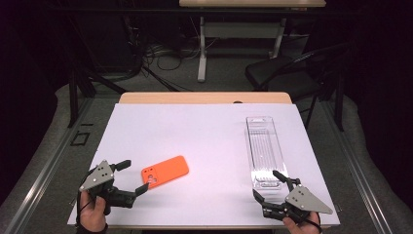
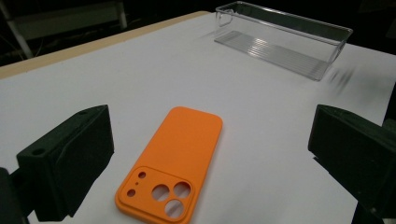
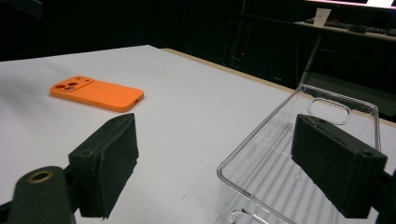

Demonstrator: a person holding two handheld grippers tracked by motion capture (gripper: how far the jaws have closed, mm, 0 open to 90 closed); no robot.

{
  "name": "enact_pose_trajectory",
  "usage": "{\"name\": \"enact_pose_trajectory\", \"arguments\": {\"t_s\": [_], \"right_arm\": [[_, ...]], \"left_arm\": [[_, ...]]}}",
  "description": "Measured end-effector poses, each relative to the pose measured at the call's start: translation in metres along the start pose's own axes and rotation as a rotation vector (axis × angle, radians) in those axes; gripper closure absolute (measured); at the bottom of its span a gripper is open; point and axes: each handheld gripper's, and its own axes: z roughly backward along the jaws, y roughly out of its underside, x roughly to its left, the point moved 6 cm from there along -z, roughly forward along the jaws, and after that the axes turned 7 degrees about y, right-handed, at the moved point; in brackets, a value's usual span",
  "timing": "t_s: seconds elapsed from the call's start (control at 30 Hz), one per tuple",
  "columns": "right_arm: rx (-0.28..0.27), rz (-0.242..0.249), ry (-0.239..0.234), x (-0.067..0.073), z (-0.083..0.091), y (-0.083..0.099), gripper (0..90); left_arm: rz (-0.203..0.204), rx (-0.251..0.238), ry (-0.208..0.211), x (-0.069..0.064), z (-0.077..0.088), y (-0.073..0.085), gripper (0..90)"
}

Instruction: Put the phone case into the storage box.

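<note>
While both tongs are hovering open and empty, left tongs point(image 1: 135, 176) are flanking the orange phone case point(image 1: 165, 171) lying on the white tabletop point(image 1: 204, 141), right tongs point(image 1: 271, 186) straddling the clear bin's point(image 1: 263, 148) near end; dark room, cables, chair point(image 1: 287, 73) behind.

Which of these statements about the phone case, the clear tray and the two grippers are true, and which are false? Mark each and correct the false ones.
1. The orange phone case lies camera-cutout side up on the white table cover. True.
2. The phone case sits inside the clear tray. False: it lies on the cover, well apart from the tray, which is empty.
3. The left gripper has its jaws open, with the case's cutout end between them. True.
4. The right gripper is shut on the tray. False: its jaws stand open at the tray's near end.
5. The tray stands upright on one end. False: it lies flat.
</note>
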Motion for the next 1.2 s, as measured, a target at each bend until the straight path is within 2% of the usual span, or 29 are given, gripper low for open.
{"name": "enact_pose_trajectory", "arguments": {"t_s": [0.03,0.07,0.13,0.17,0.3,0.6,0.67,0.73,0.83,0.9,1.0,1.03,1.07,1.13,1.2], "right_arm": [[0.006,0.002,0.0,0.0,0.001,0.0,14.2],[0.008,0.001,-0.002,0.001,0.001,0.001,14.2],[0.007,0.004,-0.006,0.002,0.002,0.0,14.2],[0.007,0.004,-0.004,0.003,0.003,0.0,14.2],[0.01,0.017,-0.012,0.006,0.005,0.0,14.2],[0.012,0.006,-0.021,0.007,0.002,0.001,14.3],[0.011,0.003,-0.021,0.007,0.001,0.001,14.2],[0.013,0.001,-0.023,0.007,0.001,0.001,14.2],[0.016,0.001,-0.024,0.008,0.0,0.002,14.2],[0.017,0.0,-0.026,0.008,0.0,0.002,14.2],[0.018,-0.001,-0.027,0.008,0.0,0.002,14.2],[0.021,-0.002,-0.027,0.009,0.0,0.002,14.2],[0.021,-0.002,-0.027,0.009,0.0,0.002,14.2],[0.02,0.001,-0.026,0.008,-0.001,0.002,14.2],[0.023,-0.004,-0.026,0.008,0.0,0.003,14.2]], "left_arm": [[0.0,0.0,0.0,0.0,0.0,0.0,0.3],[0.02,0.013,-0.006,0.003,0.0,0.0,0.3],[0.03,0.02,-0.009,0.004,0.001,0.0,0.3],[0.052,0.034,-0.016,0.007,0.002,0.001,0.3],[0.083,0.048,-0.022,0.01,0.004,-0.001,0.3],[0.082,0.096,-0.027,0.016,0.004,-0.006,0.3],[0.102,0.114,-0.027,0.018,0.001,-0.005,0.3],[0.106,0.125,-0.024,0.019,0.0,-0.004,0.3],[0.132,0.159,0.009,0.021,-0.005,-0.002,0.3],[0.142,0.165,0.015,0.021,-0.006,-0.002,0.3],[0.187,0.16,0.057,0.022,-0.009,-0.004,0.3],[0.218,0.145,0.094,0.022,-0.01,-0.006,0.3],[0.218,0.145,0.094,0.022,-0.01,-0.006,0.3],[0.238,0.13,0.131,0.023,-0.01,-0.008,0.3],[0.247,0.119,0.143,0.024,-0.011,-0.01,0.3]]}}
